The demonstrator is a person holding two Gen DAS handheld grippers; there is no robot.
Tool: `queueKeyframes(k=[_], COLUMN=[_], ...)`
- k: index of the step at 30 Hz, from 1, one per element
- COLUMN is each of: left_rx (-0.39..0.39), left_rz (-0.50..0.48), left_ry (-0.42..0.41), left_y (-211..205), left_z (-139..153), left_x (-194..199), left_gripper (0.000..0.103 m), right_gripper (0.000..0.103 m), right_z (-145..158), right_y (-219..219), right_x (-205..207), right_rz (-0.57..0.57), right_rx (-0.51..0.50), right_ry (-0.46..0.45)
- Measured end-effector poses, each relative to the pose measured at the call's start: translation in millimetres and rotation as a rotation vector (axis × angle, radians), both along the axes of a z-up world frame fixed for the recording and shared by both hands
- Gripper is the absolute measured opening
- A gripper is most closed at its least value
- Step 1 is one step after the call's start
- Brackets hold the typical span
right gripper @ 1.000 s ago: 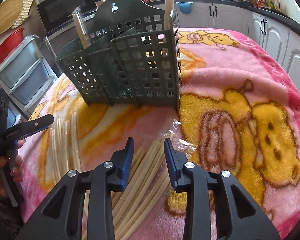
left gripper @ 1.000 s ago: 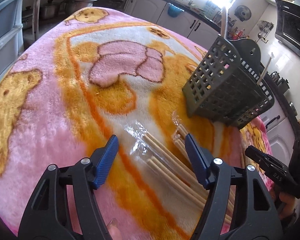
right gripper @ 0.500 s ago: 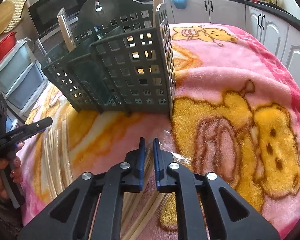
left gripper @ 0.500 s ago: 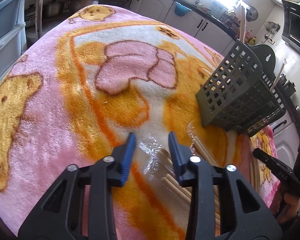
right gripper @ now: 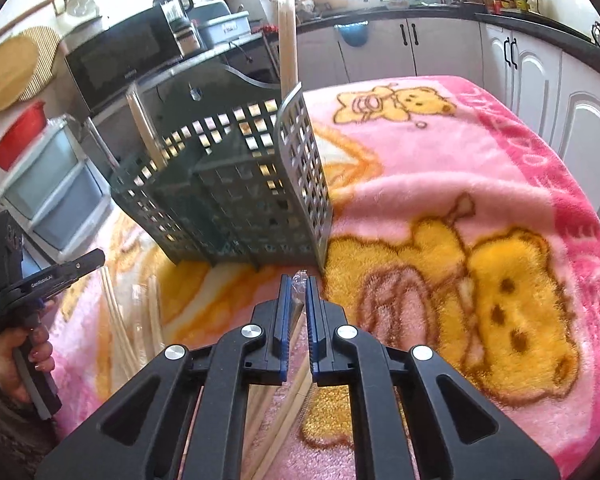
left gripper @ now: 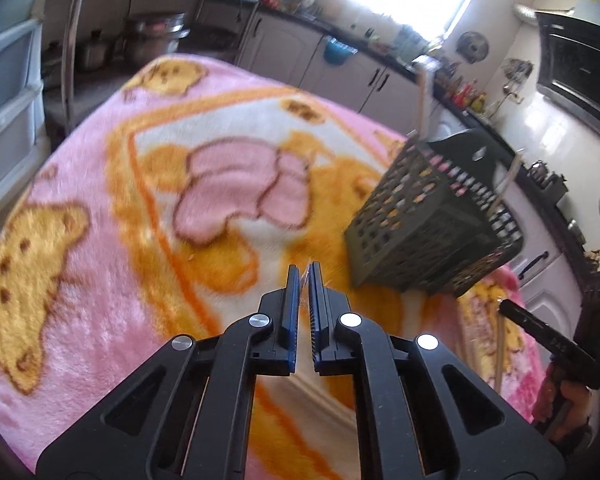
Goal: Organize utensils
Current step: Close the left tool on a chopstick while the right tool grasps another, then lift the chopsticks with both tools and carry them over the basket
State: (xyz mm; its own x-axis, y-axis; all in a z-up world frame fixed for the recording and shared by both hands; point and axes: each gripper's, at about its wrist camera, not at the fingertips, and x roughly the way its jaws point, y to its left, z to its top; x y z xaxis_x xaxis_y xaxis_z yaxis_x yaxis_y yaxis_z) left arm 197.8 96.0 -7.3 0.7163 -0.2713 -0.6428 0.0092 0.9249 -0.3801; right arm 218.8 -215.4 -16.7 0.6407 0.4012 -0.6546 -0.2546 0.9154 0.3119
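A dark grey perforated utensil caddy [left gripper: 432, 224] stands on the pink blanket, with wooden chopsticks [right gripper: 287, 36] upright in it; it also shows in the right wrist view [right gripper: 236, 196]. My left gripper [left gripper: 304, 276] is shut on the clear plastic wrapper of a chopstick pack, lifted above the blanket. My right gripper [right gripper: 295, 284] is shut on the clear wrapper end of a chopstick pack [right gripper: 284, 408], which runs back under the jaws. Loose wrapped chopsticks [right gripper: 120, 324] lie left of it.
A pink and orange bear blanket [right gripper: 480, 200] covers the table. The other hand-held gripper [right gripper: 40, 284] shows at the left edge of the right view. White cabinets [right gripper: 540, 76] and a microwave [right gripper: 120, 60] stand behind.
Both grippers closed from open onto the clear wrappers. The left gripper lifted and the chopsticks beneath it dropped out of its view.
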Motion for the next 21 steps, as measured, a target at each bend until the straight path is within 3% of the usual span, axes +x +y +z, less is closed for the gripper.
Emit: queueKeyframes(k=[11, 21], left_rx=[-0.022, -0.042], left_rz=[-0.099, -0.192], left_ry=[-0.162, -0.227], left_y=[-38.1, -71.5], left_z=[62.2, 89.1], left_x=[-20.0, -32.9], left_gripper=[0.002, 0.002], right_gripper=[0.007, 0.006], right_z=[44.4, 77.4], right_y=[-12.4, -25.7], right_x=[-26.3, -50.6], right_rz=[-0.012, -0.037], right_rx=[0.061, 0.097], right_ry=[-0.127, -0.23])
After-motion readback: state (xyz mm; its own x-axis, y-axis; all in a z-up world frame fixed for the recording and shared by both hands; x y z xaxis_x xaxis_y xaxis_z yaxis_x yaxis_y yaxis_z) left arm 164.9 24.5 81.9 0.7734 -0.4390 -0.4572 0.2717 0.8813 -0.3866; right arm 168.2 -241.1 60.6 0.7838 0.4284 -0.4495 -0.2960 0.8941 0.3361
